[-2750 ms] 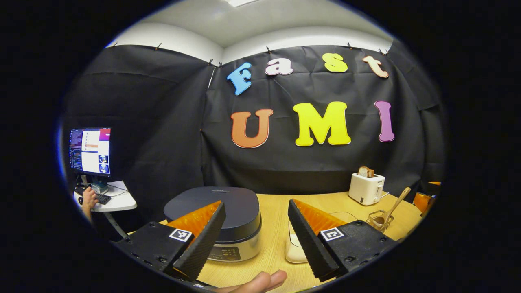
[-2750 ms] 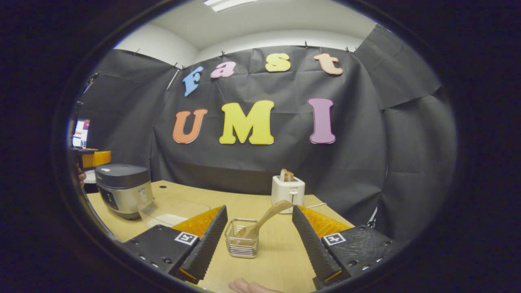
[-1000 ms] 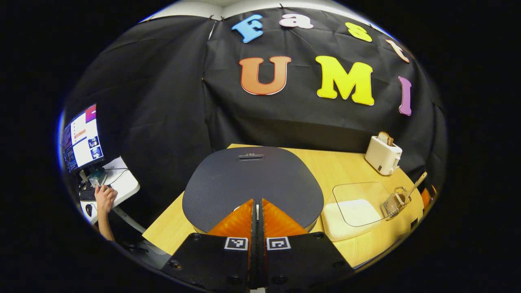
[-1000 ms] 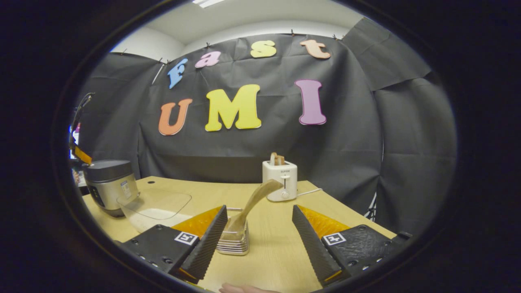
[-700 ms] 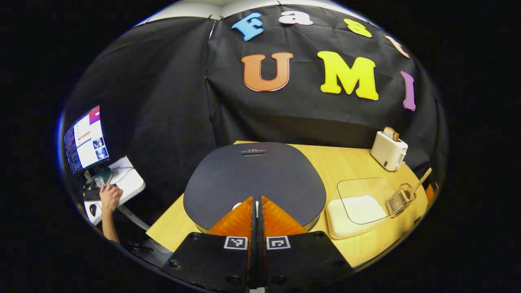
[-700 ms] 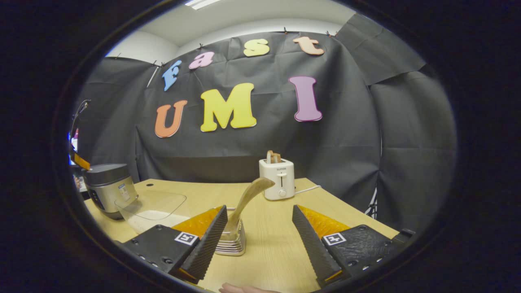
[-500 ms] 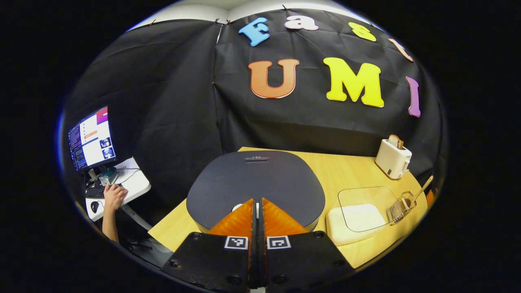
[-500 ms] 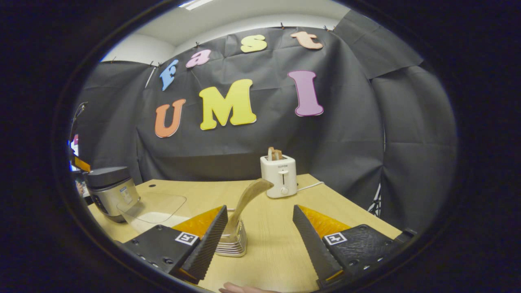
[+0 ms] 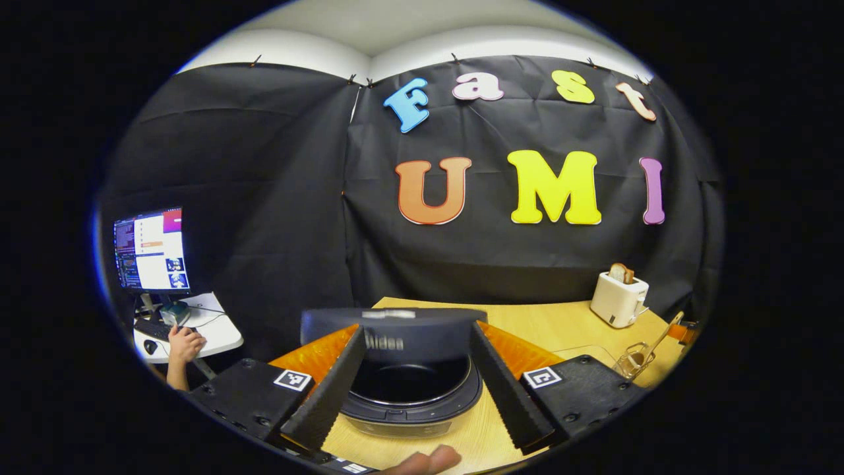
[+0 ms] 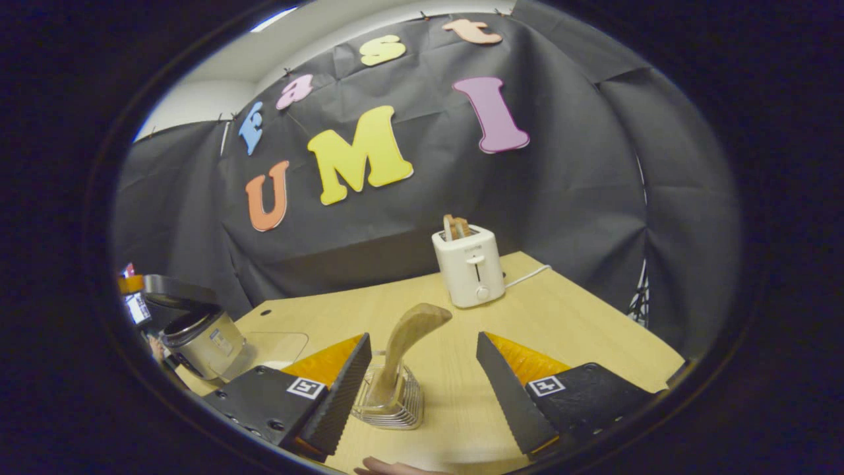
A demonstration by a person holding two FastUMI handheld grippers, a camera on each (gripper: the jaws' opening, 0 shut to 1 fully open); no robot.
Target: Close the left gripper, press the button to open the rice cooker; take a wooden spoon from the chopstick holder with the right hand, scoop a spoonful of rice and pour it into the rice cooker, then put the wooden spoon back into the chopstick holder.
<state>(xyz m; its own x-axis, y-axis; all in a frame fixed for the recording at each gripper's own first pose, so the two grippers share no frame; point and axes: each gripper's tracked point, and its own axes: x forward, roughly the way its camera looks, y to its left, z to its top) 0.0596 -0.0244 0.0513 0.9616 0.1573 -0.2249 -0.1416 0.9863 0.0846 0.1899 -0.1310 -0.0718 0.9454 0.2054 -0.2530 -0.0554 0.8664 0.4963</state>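
rice cooker (image 9: 410,389) lid up, right gripper (image 10: 422,382) fingers apart by wooden spoon (image 10: 402,353).

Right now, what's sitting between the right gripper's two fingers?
In the right gripper view, the wooden spoon stands in the wire chopstick holder between the open right gripper's fingers, nearer one finger, with bare table beside it.

We make out "Midea" across the raised lid (image 9: 402,330) of the rice cooker (image 9: 409,389); its side sticker is too small for us to read.
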